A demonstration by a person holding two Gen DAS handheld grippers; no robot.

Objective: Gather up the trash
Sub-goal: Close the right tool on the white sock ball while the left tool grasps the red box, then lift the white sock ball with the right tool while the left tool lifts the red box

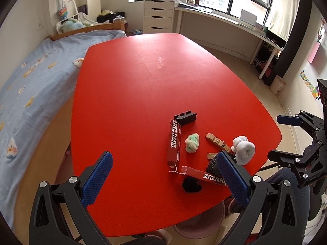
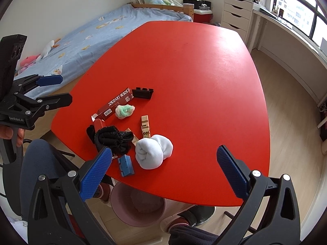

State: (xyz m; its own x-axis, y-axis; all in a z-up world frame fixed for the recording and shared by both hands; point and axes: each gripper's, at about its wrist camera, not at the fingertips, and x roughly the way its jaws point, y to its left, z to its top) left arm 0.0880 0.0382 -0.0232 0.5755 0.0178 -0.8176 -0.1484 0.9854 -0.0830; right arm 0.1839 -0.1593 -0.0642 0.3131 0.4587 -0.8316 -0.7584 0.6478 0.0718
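Observation:
On the red table (image 1: 143, 94) lies a cluster of items: two red "Surprise Box" cartons (image 1: 173, 145) (image 2: 116, 105), a green-white fluffy wad (image 1: 192, 143) (image 2: 124, 111), a black plastic holder (image 1: 185, 118) (image 2: 142, 92), wooden pieces (image 1: 216, 141) (image 2: 145, 125), a white rolled sock (image 1: 244, 150) (image 2: 153, 151), a black sock (image 2: 114, 138) and a blue piece (image 2: 126, 165). My left gripper (image 1: 165, 175) is open above the near table edge, left of the cluster. My right gripper (image 2: 165, 169) is open above the white sock. A pink bin (image 2: 139, 204) stands under the table edge.
A bed with a blue cover (image 1: 30, 81) runs along the table's left side. A white drawer unit (image 1: 158, 16) and a long desk (image 1: 224, 20) stand under the window. A second bin (image 1: 277, 85) is on the floor at the right.

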